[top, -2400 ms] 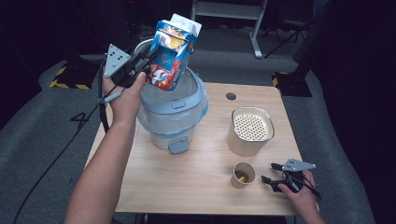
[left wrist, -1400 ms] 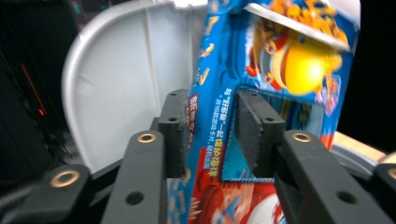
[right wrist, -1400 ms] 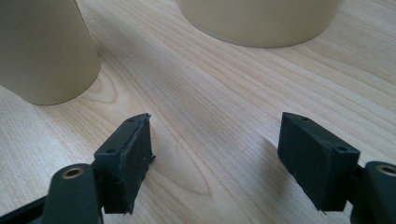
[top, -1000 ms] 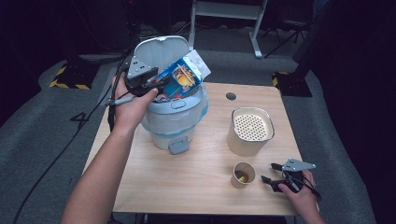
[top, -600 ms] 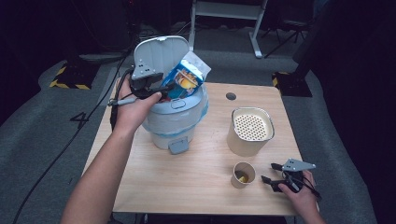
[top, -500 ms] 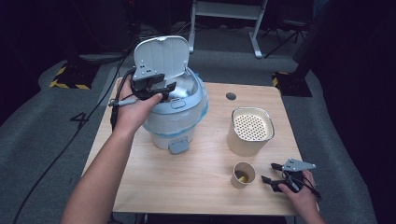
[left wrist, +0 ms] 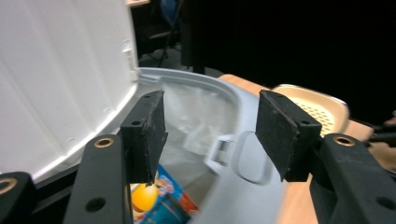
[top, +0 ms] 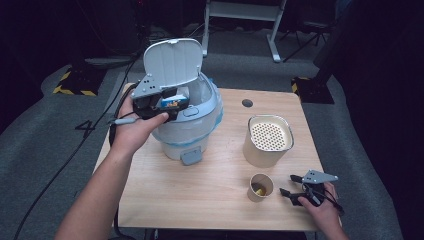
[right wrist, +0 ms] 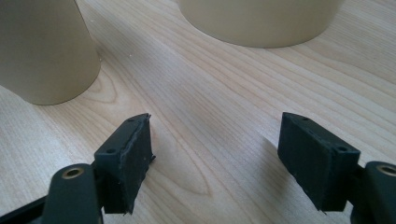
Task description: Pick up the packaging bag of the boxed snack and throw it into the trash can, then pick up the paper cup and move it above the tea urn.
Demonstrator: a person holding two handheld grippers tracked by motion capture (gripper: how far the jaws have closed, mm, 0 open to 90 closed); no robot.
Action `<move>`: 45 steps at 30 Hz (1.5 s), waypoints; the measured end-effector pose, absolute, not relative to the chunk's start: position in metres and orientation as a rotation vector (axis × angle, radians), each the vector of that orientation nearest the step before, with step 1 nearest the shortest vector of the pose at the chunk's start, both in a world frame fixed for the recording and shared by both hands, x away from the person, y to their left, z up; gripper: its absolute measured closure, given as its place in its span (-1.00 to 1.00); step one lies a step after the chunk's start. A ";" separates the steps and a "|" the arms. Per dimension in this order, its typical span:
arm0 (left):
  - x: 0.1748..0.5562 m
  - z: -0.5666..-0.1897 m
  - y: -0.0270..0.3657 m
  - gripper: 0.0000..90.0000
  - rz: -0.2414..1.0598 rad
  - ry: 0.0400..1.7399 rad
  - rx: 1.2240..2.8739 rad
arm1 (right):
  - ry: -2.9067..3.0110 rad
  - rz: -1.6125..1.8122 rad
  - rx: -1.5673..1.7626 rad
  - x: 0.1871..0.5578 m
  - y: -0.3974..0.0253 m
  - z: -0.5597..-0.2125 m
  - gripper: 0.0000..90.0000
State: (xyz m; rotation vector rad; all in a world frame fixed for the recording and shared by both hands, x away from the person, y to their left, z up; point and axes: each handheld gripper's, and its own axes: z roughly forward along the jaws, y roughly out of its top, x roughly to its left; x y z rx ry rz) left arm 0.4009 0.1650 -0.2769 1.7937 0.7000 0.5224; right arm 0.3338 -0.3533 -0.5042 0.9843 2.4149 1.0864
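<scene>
High view: you are holding the left gripper (top: 167, 105) over the open bin (top: 192, 130), the carton (top: 172, 103) showing at its tip; the right gripper (top: 295, 187) is resting beside the cup (top: 261, 187). Left gripper view: the fingers (left wrist: 149, 133) are standing spread, the carton (left wrist: 156, 203) lying below them inside the bin (left wrist: 243, 158), untouched. Right gripper view: the jaws are gaping, empty, over the table (right wrist: 210, 107).

You had the table (top: 200, 190) brightly lit from overhead while the room around it stayed nearly black. Your left gripper (left wrist: 210, 133) view was soft and blurred toward the bin (left wrist: 243, 121); the wood grain under your right gripper (right wrist: 215, 154) was sharp, with soft shadows.
</scene>
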 end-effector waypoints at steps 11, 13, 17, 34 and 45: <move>0.358 -0.283 0.167 -0.09 0.448 0.541 1.811 | 2.416 1.087 0.984 0.334 -0.353 -0.504 -0.42; 0.349 -0.293 0.168 -0.09 0.418 0.542 1.808 | 2.419 1.088 0.983 0.334 -0.353 -0.504 -0.42; 0.340 -0.306 0.169 -0.09 0.406 0.536 1.826 | 2.419 1.084 0.977 0.334 -0.353 -0.504 -0.44; 0.325 -0.375 0.168 -0.14 0.313 0.535 1.939 | 2.508 1.136 0.914 0.318 -0.348 -0.493 -0.57; 0.330 -0.428 0.173 -0.15 0.254 0.605 2.017 | 2.548 1.150 0.849 0.310 -0.336 -0.488 -0.53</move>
